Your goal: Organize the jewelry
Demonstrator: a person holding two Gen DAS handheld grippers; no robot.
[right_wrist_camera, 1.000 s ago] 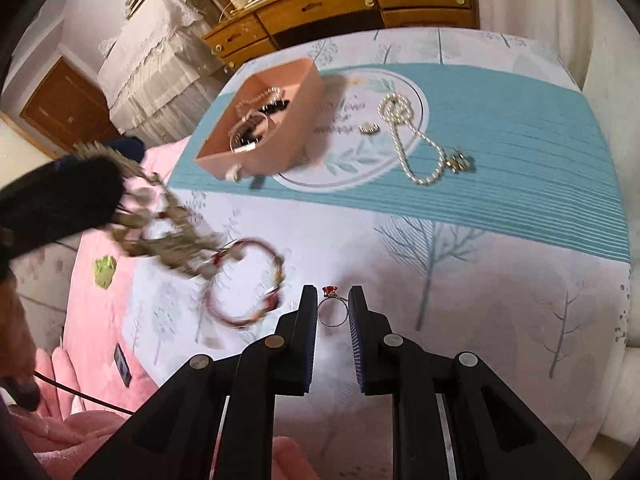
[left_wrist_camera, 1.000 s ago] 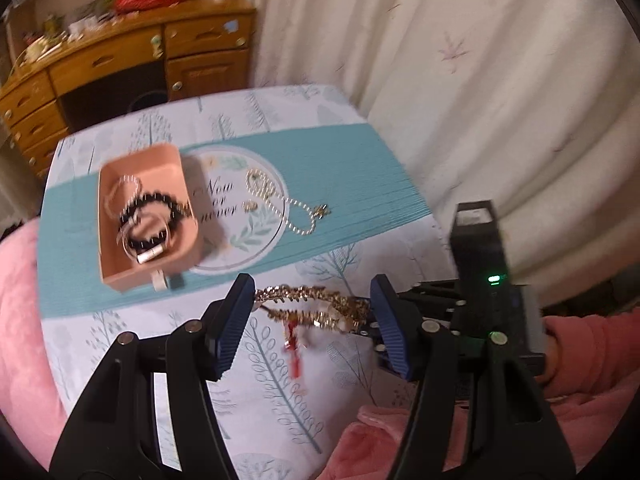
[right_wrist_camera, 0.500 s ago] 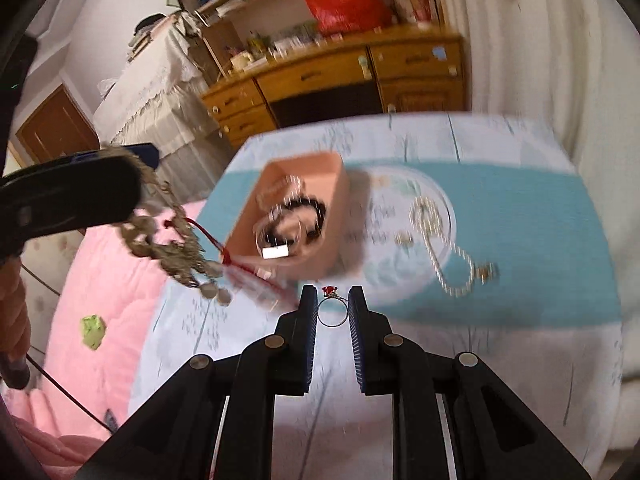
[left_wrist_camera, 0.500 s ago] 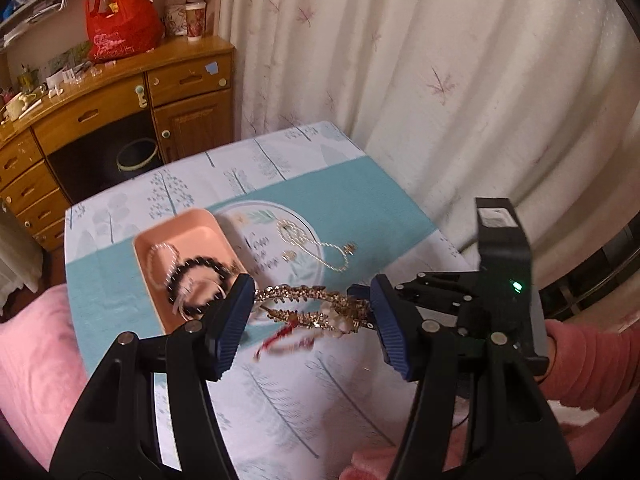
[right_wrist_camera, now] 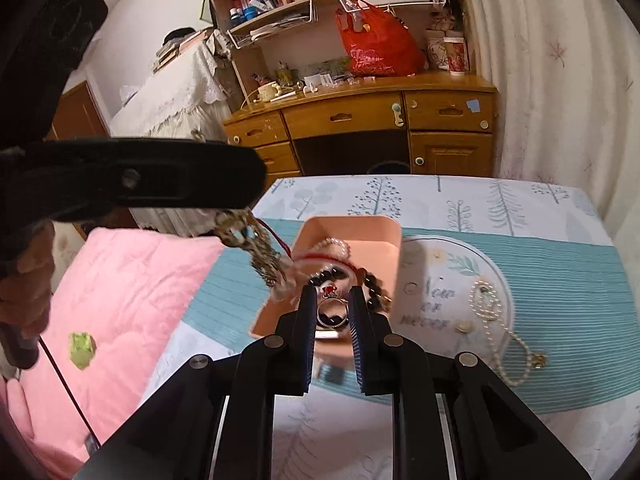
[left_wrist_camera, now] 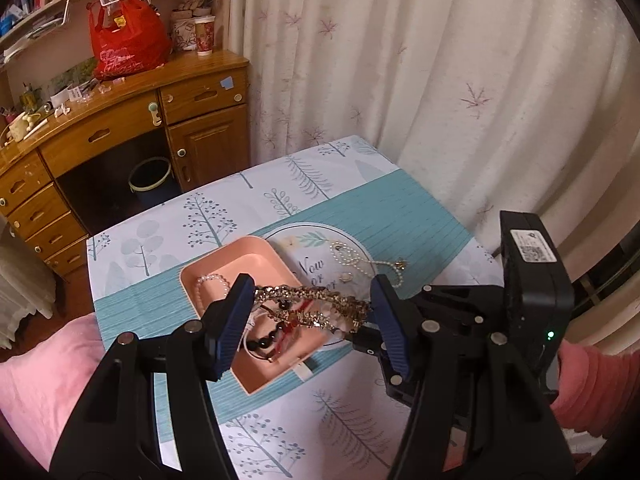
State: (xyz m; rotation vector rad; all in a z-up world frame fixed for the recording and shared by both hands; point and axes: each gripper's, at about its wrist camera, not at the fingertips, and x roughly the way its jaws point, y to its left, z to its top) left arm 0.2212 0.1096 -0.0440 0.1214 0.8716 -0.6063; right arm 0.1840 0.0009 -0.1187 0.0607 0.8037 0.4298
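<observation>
My left gripper (left_wrist_camera: 312, 308) is shut on a gold chain bracelet (left_wrist_camera: 316, 300) stretched between its pads, with a red cord bracelet (left_wrist_camera: 294, 318) dangling from it. It hangs over the pink tray (left_wrist_camera: 256, 256). My right gripper (right_wrist_camera: 331, 308) is shut on a silver ring (right_wrist_camera: 331, 307) with a red stone, above the near end of the same tray (right_wrist_camera: 352, 228). In the tray lie a black bead bracelet (right_wrist_camera: 372, 280) and a pearl bracelet (right_wrist_camera: 334, 244). A pearl necklace (right_wrist_camera: 492, 320) and a small earring (right_wrist_camera: 464, 326) lie on the tablecloth to the right.
The table (left_wrist_camera: 400, 208) has a teal and white tree-print cloth. A pink quilt (right_wrist_camera: 128, 280) with a small green thing (right_wrist_camera: 82, 350) borders it on the left. Behind stand a wooden desk (left_wrist_camera: 120, 128), a red bag (left_wrist_camera: 126, 40), a bin (left_wrist_camera: 150, 178) and a curtain (left_wrist_camera: 440, 60).
Both grippers have risen and moved forward with their loads, from over the near white cloth to above the pink tray. The red cord bracelet swings under the gold one.
</observation>
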